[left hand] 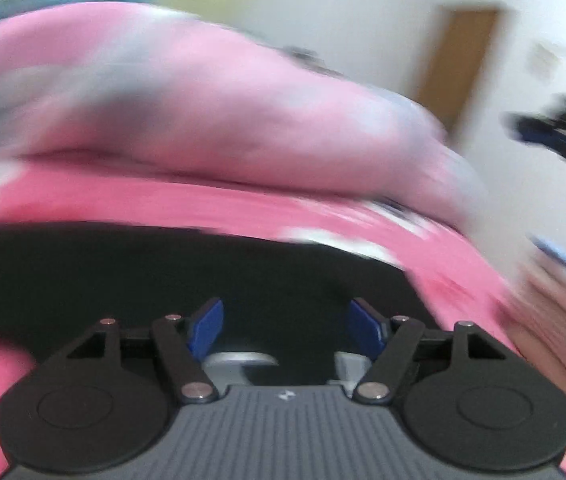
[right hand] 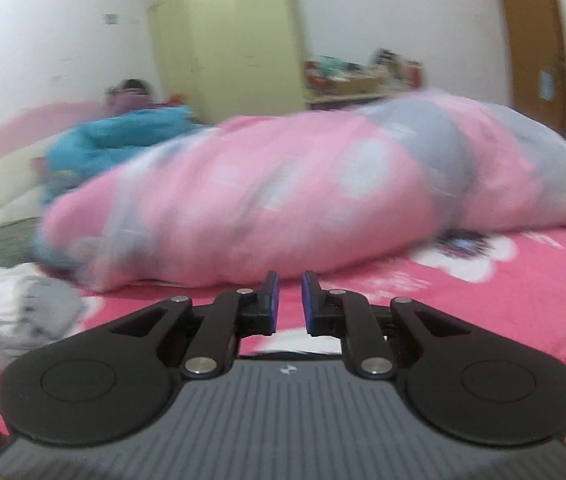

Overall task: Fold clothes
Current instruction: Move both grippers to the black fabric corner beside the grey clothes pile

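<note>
Both tools are empty: left tool (left hand: pixel 285 326) has its blue pads wide apart over a black garment (left hand: pixel 163 276) lying right under and ahead of it on the bed (left hand: pixel 203 204), while right tool (right hand: pixel 287 300) shows only a narrow gap above bare pink sheet. Left is clearly the nearer one to that dark cloth, whose long axis looks to run across its view. Farther back, a grey-white clothes heap (right hand: pixel 19 308) sits left of the right tool, then the pink duvet (right hand: pixel 303 192).
</note>
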{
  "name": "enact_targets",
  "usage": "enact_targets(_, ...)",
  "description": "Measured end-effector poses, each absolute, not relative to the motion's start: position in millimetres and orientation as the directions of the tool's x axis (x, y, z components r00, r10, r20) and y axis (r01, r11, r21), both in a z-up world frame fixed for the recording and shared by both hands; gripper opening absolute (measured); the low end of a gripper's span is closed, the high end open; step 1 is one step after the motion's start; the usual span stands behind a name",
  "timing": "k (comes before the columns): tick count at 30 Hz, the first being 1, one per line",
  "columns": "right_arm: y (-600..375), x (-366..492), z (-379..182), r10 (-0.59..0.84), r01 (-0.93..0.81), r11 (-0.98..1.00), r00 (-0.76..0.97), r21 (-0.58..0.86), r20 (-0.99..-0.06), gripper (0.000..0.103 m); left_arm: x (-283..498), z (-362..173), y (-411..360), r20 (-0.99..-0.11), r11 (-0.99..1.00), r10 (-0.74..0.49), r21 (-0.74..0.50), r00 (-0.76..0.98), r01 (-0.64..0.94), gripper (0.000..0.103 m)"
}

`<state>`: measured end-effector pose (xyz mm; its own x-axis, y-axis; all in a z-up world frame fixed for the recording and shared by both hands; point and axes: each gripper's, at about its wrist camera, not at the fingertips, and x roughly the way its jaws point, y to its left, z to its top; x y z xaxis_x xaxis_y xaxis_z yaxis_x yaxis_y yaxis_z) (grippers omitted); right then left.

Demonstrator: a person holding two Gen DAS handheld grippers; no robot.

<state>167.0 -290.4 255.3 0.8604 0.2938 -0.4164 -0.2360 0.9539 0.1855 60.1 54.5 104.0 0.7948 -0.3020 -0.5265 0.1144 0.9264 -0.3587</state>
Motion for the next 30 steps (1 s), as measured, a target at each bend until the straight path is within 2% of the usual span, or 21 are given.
enact_targets(1,-272.0,165.3,262.0,0.323,-0.268,0.945,0.852,0.186,-0.412,0.018,62.7,99.2,76.3,-0.551,0.931,-0.213,-0.364,0.807,-0.002,0.071)
enact_targets(3,-227.3,169.8,266.3,0.387,-0.333,0.922,0.818,0.199,-0.425,0.032,65.8,85.5,120.1,-0.603,0.901,-0.053,-0.373,0.796,-0.222,0.070)
enact_targets(4,-203.8,172.6,267.2,0.417,-0.362,0.909,0.799,0.207,-0.433,0.035,68.6,78.5,138.6,-0.621,0.875,-0.010,-0.385,0.784,-0.293,0.069)
enact_targets(6,-155.2,181.5,261.6,0.466,-0.413,0.885,0.754,0.217,-0.463,0.046,67.6,66.8,172.3,-0.631,0.800,0.065,-0.430,0.773,-0.418,0.068)
enact_targets(8,-107.0,191.9,250.7,0.508,-0.462,0.859,0.706,0.222,-0.494,0.047,66.6,56.2,198.3,-0.634,0.727,0.125,-0.464,0.763,-0.506,0.068)
enact_targets(10,-57.3,206.2,231.6,0.544,-0.512,0.829,0.648,0.223,-0.533,0.051,67.7,46.8,211.1,-0.626,0.687,0.159,-0.485,0.763,-0.541,0.068)
enact_targets(14,31.7,232.0,185.3,0.547,-0.566,0.797,0.532,0.208,-0.647,0.051,73.5,33.6,209.7,-0.602,0.729,0.153,-0.467,0.784,-0.501,0.068)
enact_targets(17,87.3,246.1,151.4,0.525,-0.609,0.772,0.452,0.180,-0.721,0.051,72.8,32.8,215.0,-0.586,0.721,0.127,-0.500,0.801,-0.480,0.068)
enact_targets(22,154.9,254.8,109.5,0.470,-0.712,0.697,0.368,0.082,-0.802,0.051,66.3,26.3,219.8,-0.578,0.686,0.149,-0.524,0.802,-0.505,0.039)
enact_targets(25,184.3,260.4,86.9,0.402,-0.752,0.659,0.357,-0.004,-0.843,0.051,67.2,24.2,219.5,-0.576,0.694,0.153,-0.516,0.803,-0.502,0.030)
enact_targets(30,208.8,263.6,56.3,0.347,-0.775,0.631,0.322,-0.035,-0.881,0.049,70.0,23.1,214.3,-0.577,0.718,0.126,-0.508,0.807,-0.475,0.018)
